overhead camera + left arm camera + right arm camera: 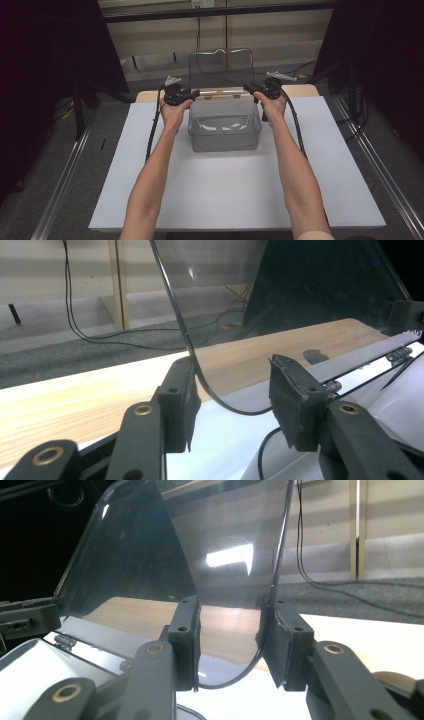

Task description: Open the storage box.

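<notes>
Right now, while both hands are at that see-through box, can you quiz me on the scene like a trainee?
1. True or false: the lid of the clear box lies shut on it.
2. What passes between the fingers of the left gripper? A) a cable B) the lid's edge C) nothing
3. What does the box stand on?

Key: 1 false, the lid stands upright. 2 B. 3 the white board.

Overhead; jaw-cameras close, sharing lid (220, 67)
</notes>
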